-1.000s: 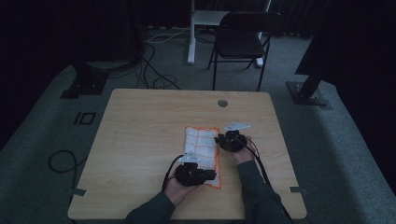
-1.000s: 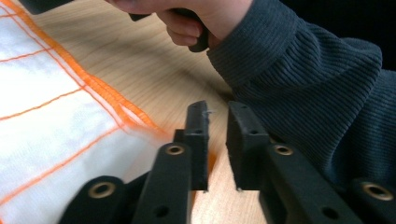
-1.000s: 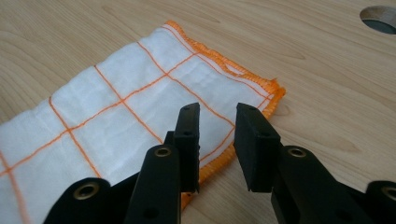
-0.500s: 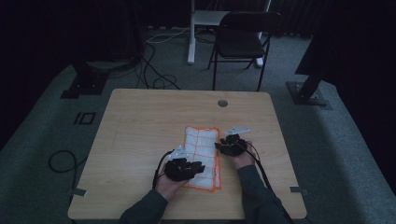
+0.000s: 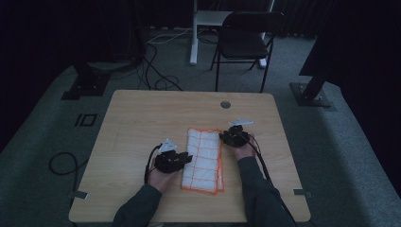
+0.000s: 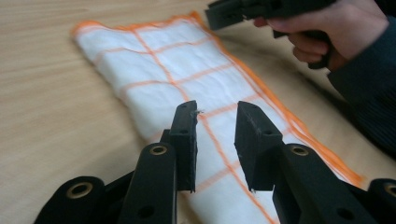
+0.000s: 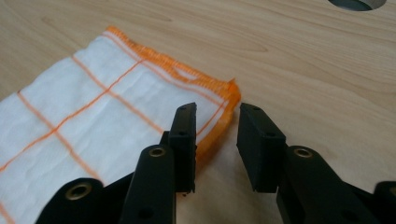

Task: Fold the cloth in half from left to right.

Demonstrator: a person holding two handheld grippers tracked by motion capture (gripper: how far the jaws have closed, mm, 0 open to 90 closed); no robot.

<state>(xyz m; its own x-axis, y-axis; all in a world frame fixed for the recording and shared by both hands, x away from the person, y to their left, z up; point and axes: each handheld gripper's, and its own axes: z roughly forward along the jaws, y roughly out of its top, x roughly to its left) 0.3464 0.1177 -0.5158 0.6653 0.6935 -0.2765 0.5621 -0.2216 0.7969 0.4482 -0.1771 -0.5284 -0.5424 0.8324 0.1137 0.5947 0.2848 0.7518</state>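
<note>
Left gripper [image 6: 215,135] nearest, jaws parted with a clear gap, nothing between them, poised over the near-left part of the cloth [image 6: 187,79]. Seen from above, left gripper [image 5: 174,161] at the cloth's [image 5: 204,158] left edge, held in the left hand [image 5: 161,176].
Cloth: white, orange grid lines and orange hem, folded into a long strip, lying flat on the desk [image 5: 142,118].
Right gripper [image 7: 215,140] jaws likewise parted, empty, straddling the cloth's [image 7: 93,116] far right corner; left jaw over the hem, right jaw over bare desk [image 7: 303,70]. From above, right gripper [image 5: 235,135] just beside that corner.
Beyond the grippers: round hole [image 5: 225,104] in the desk. Farther back, on the floor: folding chair [image 5: 246,40], cables [image 5: 158,71].
</note>
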